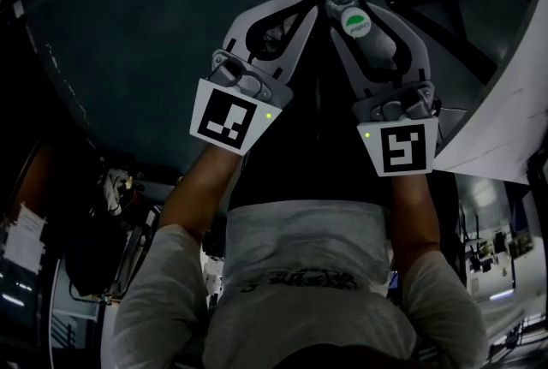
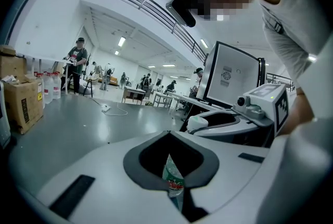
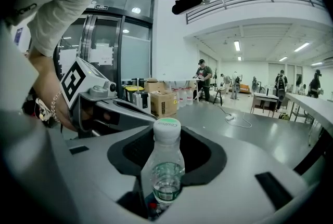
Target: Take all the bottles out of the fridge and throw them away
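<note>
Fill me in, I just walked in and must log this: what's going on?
A person holds a gripper in each hand, side by side. The right gripper is closed on a clear bottle, white cap up. The left gripper has a second bottle between its jaws, seemingly gripped too. Neither bottle has been let go yet.

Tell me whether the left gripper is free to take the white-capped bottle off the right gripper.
Probably not. The left gripper seems closed on a green-labelled bottle, so its jaws have no room. The white-capped bottle sits clamped in the right gripper close beside it.
</note>
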`<state>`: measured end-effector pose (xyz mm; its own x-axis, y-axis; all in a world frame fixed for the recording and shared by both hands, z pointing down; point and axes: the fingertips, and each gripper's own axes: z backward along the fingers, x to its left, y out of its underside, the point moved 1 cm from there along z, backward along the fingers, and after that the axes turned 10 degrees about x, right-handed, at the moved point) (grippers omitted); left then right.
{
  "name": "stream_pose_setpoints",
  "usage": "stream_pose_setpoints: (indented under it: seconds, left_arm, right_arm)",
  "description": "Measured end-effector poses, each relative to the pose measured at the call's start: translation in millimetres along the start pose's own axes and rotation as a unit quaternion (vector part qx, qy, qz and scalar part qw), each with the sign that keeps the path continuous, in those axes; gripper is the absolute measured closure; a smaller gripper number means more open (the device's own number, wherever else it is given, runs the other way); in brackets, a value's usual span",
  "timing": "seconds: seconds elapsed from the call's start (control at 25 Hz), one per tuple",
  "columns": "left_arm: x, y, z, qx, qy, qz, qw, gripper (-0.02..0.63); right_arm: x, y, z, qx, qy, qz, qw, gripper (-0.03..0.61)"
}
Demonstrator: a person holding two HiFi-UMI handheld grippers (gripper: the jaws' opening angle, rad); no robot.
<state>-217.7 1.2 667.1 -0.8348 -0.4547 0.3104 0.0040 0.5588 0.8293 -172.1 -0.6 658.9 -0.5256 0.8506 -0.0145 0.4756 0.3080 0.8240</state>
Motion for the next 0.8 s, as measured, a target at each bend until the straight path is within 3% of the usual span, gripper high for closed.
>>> stream_pose_setpoints:
  seconds: [0.8]
  left_arm:
    - [35, 96, -51, 0.02, 0.012, -0.024, 0.9994, 0.6]
  right_arm:
    - [-9, 127, -63, 0.034, -0.007, 0.009, 0.999, 0.413]
